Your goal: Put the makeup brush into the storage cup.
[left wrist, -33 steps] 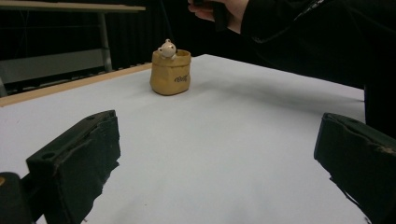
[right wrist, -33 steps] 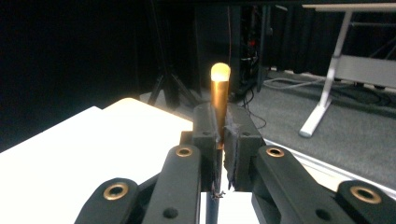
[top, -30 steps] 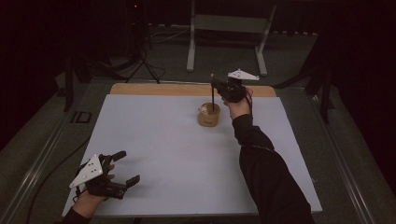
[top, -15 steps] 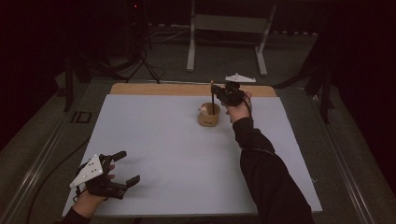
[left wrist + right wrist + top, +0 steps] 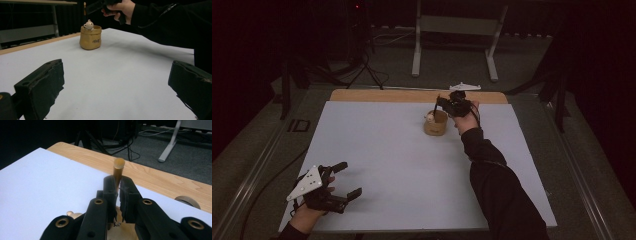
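A tan pot (image 5: 435,123) with a small pale bear figure (image 5: 88,25) at its rim stands at the far middle of the white table cover (image 5: 412,165). My right gripper (image 5: 443,103) hovers just over the pot, shut on a slim golden stick (image 5: 118,170) that stands upright between the jaws. The stick's lower end points down into the pot (image 5: 125,233). My left gripper (image 5: 347,180) rests at the near left corner of the table, open with nothing between its jaws. From there the left gripper (image 5: 117,82) looks toward the pot (image 5: 90,37).
A wooden strip (image 5: 412,96) borders the far edge of the table, and a round tan ring (image 5: 188,200) lies on it. Behind the table stand a metal frame (image 5: 457,30) and a tripod with cables (image 5: 362,65) on the dark floor.
The right gripper with the stick has shifted only slightly over the pot. The left gripper has kept still.
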